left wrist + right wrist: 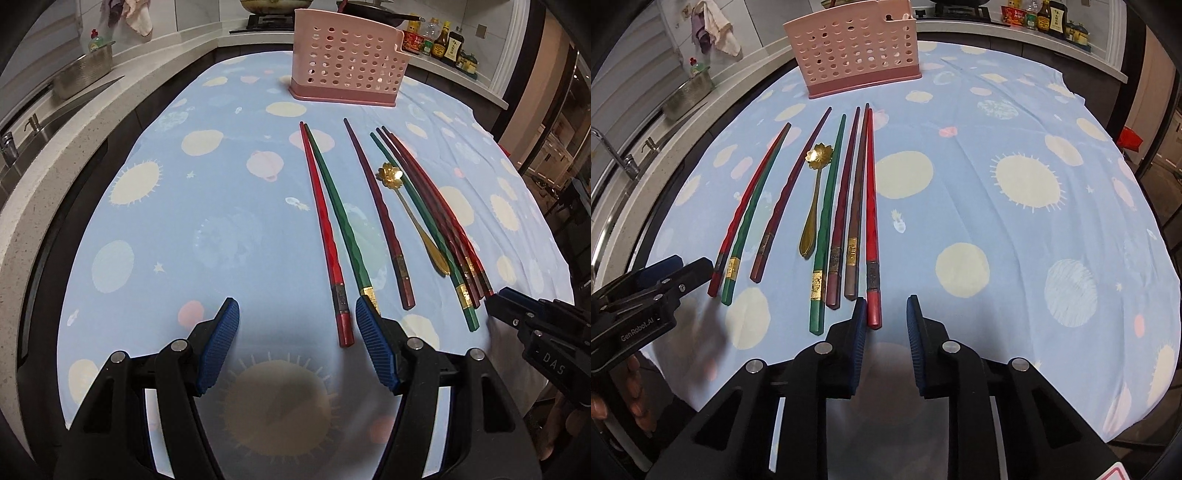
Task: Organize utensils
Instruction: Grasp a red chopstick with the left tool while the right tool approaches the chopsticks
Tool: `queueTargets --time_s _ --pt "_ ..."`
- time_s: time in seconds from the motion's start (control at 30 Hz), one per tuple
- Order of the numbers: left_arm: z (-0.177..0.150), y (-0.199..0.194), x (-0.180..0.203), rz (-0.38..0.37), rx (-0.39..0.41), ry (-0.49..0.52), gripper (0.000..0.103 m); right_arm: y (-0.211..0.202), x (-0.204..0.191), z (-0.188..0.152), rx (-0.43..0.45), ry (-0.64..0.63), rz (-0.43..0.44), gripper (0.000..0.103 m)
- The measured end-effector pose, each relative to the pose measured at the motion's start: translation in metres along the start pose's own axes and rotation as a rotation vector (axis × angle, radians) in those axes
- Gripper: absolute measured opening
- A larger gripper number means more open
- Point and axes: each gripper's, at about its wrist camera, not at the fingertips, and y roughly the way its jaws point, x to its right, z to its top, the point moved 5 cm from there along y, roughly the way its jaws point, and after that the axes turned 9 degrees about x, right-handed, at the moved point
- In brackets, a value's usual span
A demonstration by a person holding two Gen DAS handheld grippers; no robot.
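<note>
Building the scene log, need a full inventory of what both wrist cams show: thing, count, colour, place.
chopsticks: seven; two red, two green, two dark purple, one brown; laid side by side on the cloth
spoon: one, gold, flower-shaped bowl, among the chopsticks
utensil holder: one, pink, perforated, upright at far end
tablecloth: one, light blue with pale yellow spots
sauce bottles: several, on rear counter
left gripper: black, blue pads, open, empty
right gripper: black, blue pads, open, beside the near end of a red chopstick

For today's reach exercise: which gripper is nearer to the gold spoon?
Right, by a small margin. The right gripper sits just right of the gold spoon, past four chopsticks; the left gripper sits farther to its left.
</note>
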Motion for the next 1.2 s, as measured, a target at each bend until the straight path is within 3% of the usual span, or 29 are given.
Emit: queueTargets --time_s 0.37,0.47,0.6,0.67,0.7,0.77,0.8,1.2 --pt "-0.002 0.009 -0.001 -0.006 -0.013 -0.008 0.062 0.009 -0.004 0.01 0.013 -0.002 -0.004 0.018" --pt "-0.001 0.01 -0.001 -0.001 -0.007 -0.001 0.057 0.01 -0.004 0.011 0.018 -0.007 -0.006 0.018" --pt "0.0 0.009 -0.001 -0.015 0.002 -0.002 0.043 0.009 -0.003 0.011 0.018 0.003 0.001 0.008" --pt "0.0 0.008 -0.001 -0.04 0.004 -0.013 0.028 0.008 -0.002 0.011 0.018 0.01 0.006 0.008" --pt "0.0 0.008 -0.001 -0.046 0.003 -0.017 0.026 0.008 -0.001 0.011 0.019 0.012 0.008 0.008" --pt "0.0 0.007 -0.001 -0.067 0.002 -0.025 0.01 0.006 -0.002 0.011 0.023 0.015 0.012 0.008" --pt "-0.001 0.007 -0.001 -0.079 -0.004 -0.033 0.007 0.004 -0.002 0.011 0.027 0.016 0.015 0.008" --pt "0.017 -0.023 -0.005 -0.106 0.061 -0.081 0.007 -0.035 -0.003 0.028 0.114 0.048 0.049 0.007"
